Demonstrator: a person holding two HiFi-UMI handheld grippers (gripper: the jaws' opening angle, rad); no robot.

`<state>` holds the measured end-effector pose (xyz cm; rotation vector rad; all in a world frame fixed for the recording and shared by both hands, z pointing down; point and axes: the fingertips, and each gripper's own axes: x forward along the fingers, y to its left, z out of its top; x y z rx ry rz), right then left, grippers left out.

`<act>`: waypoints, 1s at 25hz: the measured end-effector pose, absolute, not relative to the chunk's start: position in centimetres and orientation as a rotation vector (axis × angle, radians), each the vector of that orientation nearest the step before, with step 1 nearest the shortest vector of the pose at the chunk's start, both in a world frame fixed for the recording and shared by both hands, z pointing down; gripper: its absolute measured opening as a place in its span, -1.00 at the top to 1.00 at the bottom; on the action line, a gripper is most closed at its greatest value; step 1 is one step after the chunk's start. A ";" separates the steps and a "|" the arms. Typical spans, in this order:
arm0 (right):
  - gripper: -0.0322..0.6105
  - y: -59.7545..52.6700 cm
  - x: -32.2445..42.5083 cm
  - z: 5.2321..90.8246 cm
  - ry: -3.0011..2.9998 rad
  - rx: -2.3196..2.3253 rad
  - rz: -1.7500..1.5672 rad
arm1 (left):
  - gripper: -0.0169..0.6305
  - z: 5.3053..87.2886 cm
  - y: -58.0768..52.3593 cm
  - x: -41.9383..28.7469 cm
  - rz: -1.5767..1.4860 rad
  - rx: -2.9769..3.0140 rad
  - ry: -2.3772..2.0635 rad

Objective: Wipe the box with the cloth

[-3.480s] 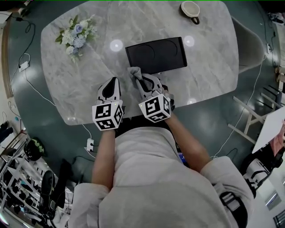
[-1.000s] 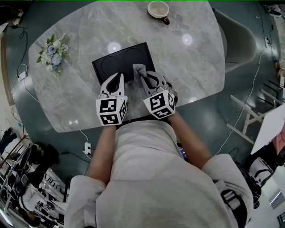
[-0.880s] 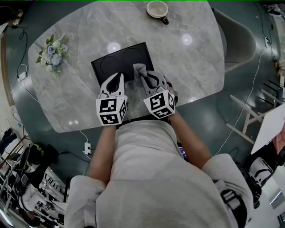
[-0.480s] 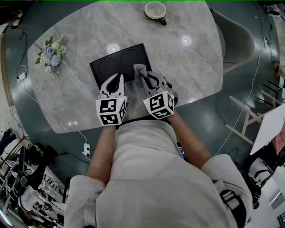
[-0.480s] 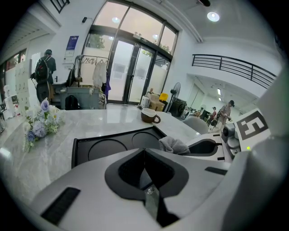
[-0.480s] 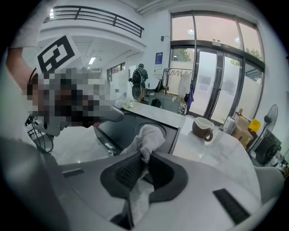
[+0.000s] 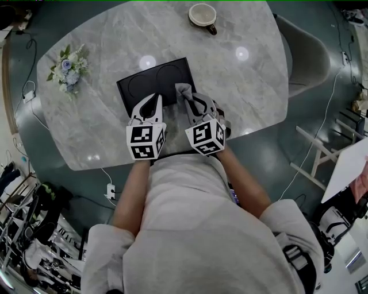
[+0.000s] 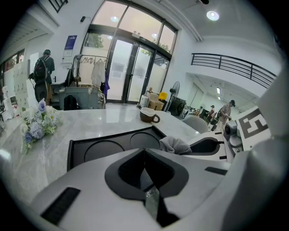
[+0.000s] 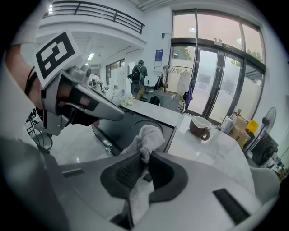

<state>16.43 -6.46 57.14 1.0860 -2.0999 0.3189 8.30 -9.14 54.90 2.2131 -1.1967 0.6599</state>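
Big open workspace, this was, no home: tall glass doors (image 8: 131, 72) up centre, a railed mezzanine (image 8: 235, 67) upper right, people (image 8: 44, 74) standing about, a clothes rack (image 8: 92, 67) behind, equipment (image 7: 34, 229) cluttering the floor lower left beside the marble surface (image 7: 230, 86).

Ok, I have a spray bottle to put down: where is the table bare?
The widest bare table stretch lies right of the box, nearer than the cup. Another lies left front, nearer than the flowers. Crowded: the box's near edge, where the left gripper and the right gripper with the cloth sit.
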 end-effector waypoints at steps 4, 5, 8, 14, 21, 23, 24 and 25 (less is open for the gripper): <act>0.75 -6.5 17.0 55.5 -2.142 1.098 0.285 | 0.87 54.5 -9.3 8.5 0.670 2.225 -1.187; 0.75 -6.5 17.4 54.8 -2.146 1.113 0.273 | 0.87 54.4 -9.4 8.6 0.670 2.230 -1.185; 0.75 -7.0 19.0 53.8 -2.129 1.166 0.305 | 0.87 54.3 -9.6 8.6 0.673 2.237 -1.180; 0.74 -7.2 19.9 55.5 -2.115 1.156 0.442 | 0.87 54.3 -9.6 9.4 0.674 2.241 -1.161; 0.75 -8.5 20.9 57.0 -2.057 1.185 0.541 | 0.87 54.6 -9.8 9.2 0.669 2.221 -1.170; 0.74 -8.7 20.8 56.9 -2.073 1.190 0.564 | 0.87 54.7 -9.8 9.2 0.667 2.217 -1.173; 0.75 -8.8 20.7 56.7 -2.082 1.191 0.566 | 0.87 54.7 -9.8 9.2 0.665 2.216 -1.175; 0.74 -8.9 20.5 56.6 -2.087 1.189 0.563 | 0.87 54.7 -9.8 9.1 0.664 2.214 -1.176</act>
